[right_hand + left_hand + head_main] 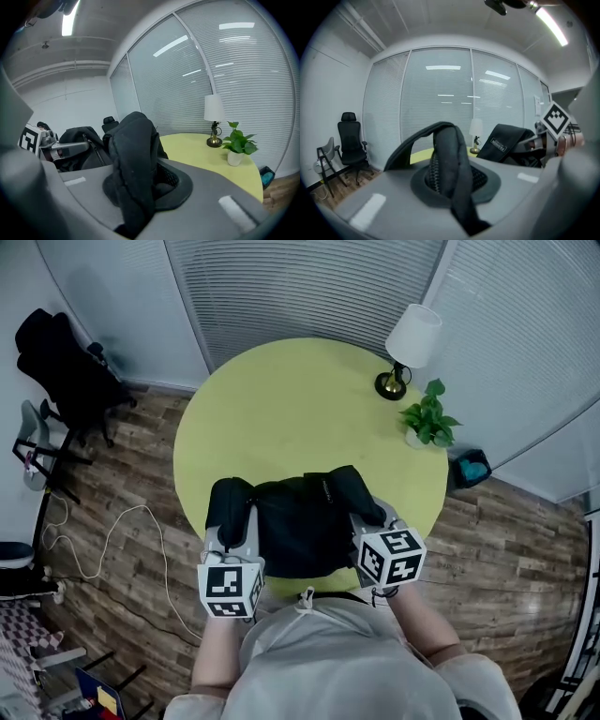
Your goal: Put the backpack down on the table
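In the head view the black backpack [300, 521] sits over the near edge of the round yellow bench [300, 399], between the left claw [232, 545] and the right claw [373, 526]. Both sets of claw tips are buried in the fabric, and the person's chest cuts off the bag's near side. It cannot be told here whether the bag rests on the bench or hangs just above it. A small white mark on the bag's top is too faint to read. Only this view shows the white cable [112, 540] on the wooden floor.

In the left gripper view the left claw [450, 173] has its jaws pressed together on a black strap [449, 154] of the backpack, with no gap showing. A second strap to the right carries a label [498, 143] in white print (too small to read). The right claw's marker cube [557, 118] is cut by the picture's edge. An office chair [350, 140] stands by the blinds.

In the right gripper view the right claw [136, 183] is clamped on a bunched black fold of the backpack, which hides the jaw tips. A lamp [213, 112] and a potted plant [238, 143] stand on the bench's far side
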A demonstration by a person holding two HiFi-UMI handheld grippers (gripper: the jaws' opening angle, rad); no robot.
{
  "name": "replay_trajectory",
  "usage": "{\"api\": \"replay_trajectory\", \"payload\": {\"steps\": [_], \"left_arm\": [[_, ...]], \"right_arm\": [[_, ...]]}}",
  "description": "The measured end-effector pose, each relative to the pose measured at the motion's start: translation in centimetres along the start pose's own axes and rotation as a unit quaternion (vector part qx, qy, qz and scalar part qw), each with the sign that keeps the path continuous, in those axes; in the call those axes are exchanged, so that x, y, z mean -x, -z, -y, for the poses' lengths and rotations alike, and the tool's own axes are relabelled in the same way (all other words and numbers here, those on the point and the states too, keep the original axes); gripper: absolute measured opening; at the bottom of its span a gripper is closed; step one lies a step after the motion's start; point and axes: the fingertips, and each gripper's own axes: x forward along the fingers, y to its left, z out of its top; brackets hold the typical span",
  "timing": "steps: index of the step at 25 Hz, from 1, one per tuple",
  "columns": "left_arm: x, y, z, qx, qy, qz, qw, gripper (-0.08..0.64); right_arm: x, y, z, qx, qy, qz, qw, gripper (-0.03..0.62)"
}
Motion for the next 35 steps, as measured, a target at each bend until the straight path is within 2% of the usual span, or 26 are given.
{"api": "replay_trajectory", "payload": {"steps": [5,10,15,26,35], "left_arm": [[-5.3,-1.3,-0.4,-0.009,-0.011,-0.005,0.9999,0.037],[-10.6,-2.2,-0.9,0.003,-0.004,-0.009,0.9999,0.037],[-15.3,-2.4,-0.6,-0.013,-0.005,-0.022,0.9997,0.037],[-23.1,-0.6,-0.7,-0.014,0.002,-0.06,0.9981,0.038],[-25.5,0.1,-0.1,-0.021,0.018,-0.064,0.9976,0.038]], "right_arm": [[-3.9,-2.7,3.4,0.008,-0.006,-0.005,1.0,0.029],[-7.3,-4.7,6.6,0.008,-0.004,-0.006,1.0,0.029],[-10.5,-5.8,10.0,0.005,0.0,-0.015,1.0,0.029],[-16.4,-5.4,15.2,-0.004,0.013,-0.036,0.999,0.031],[-17.9,-4.0,17.4,-0.029,0.023,-0.042,0.998,0.032]]}}
